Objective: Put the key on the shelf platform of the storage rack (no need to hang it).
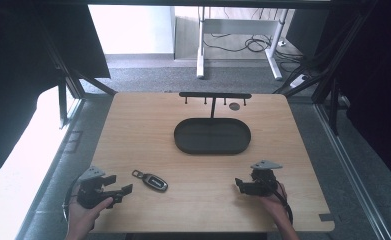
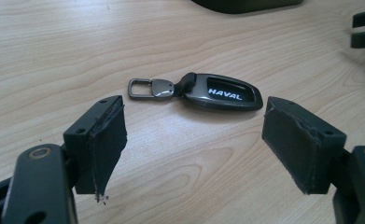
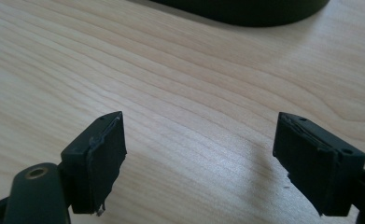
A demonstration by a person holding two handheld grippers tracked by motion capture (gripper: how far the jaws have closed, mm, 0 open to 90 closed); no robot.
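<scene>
car key [image 2: 217, 92] before hand-held gripper [image 2: 194, 140]

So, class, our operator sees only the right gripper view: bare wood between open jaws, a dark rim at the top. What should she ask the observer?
Operator: What is that dark rim?
Observer: An oval black tray with a hook rack standing behind it.
Operator: Anything to pick up?
Observer: A key fob marked HAVAL, lying flat on the table just ahead of the left gripper.
Operator: Is that gripper ready?
Observer: Its jaws are open, and the fob lies beyond them, untouched.
</scene>
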